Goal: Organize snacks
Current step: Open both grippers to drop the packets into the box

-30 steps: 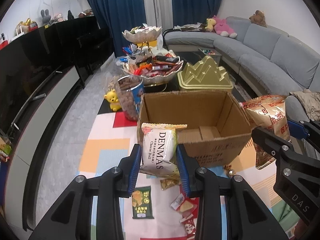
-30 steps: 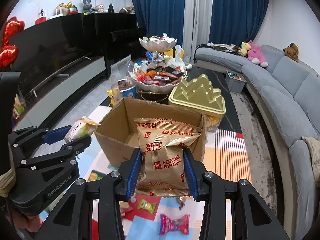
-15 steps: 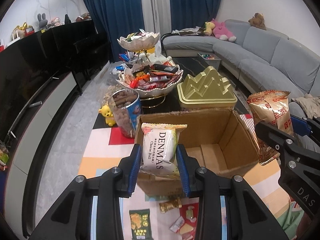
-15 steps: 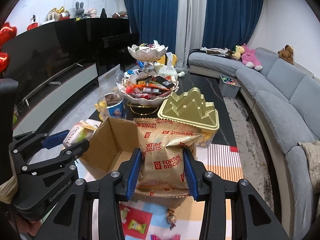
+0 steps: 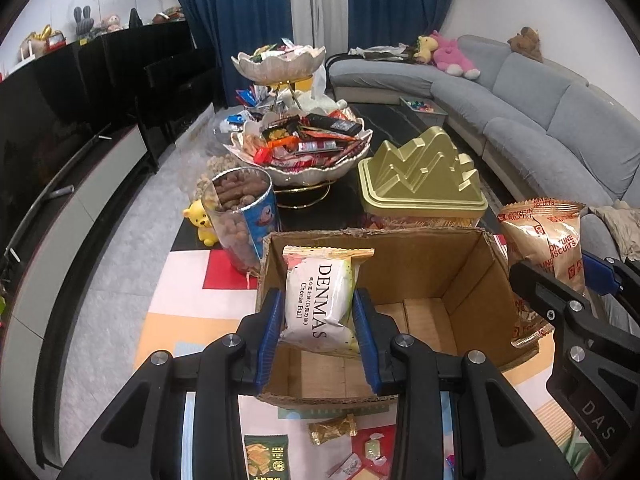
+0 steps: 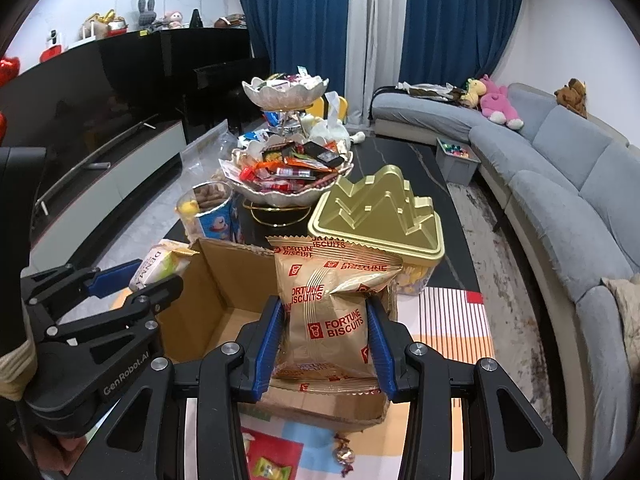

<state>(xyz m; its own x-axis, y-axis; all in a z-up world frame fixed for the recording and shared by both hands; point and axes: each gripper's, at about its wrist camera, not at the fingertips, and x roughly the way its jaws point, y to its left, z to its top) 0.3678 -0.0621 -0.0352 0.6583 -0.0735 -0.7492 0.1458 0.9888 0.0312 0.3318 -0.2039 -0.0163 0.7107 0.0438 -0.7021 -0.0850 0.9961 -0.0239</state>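
My left gripper [image 5: 318, 308] is shut on a white Denmas cheese ball packet [image 5: 322, 304], held above the left part of an open cardboard box [image 5: 420, 268] whose inside looks bare. My right gripper [image 6: 326, 320] is shut on a gold Fortune Biscuits bag [image 6: 326, 304], over the same cardboard box [image 6: 216, 280] at its right side. In the left wrist view the biscuit bag [image 5: 546, 240] and right gripper [image 5: 560, 280] show at the right edge. The right wrist view shows the left gripper [image 6: 132, 280] with the cheese ball packet [image 6: 162, 262] at the left.
Behind the box stand a gold mountain-shaped tin [image 5: 422, 180], a tiered bowl stand heaped with snacks [image 5: 300, 148] and a clear tub of brown snacks [image 5: 242, 216]. Small wrapped sweets [image 5: 332, 428] and a green packet [image 5: 266, 456] lie on the patterned mat in front. A grey sofa [image 6: 560, 184] runs along the right.
Both grippers moved forward with their packets and now hang over the box opening. The box sits lower and nearer in both views. Neither grip changed.
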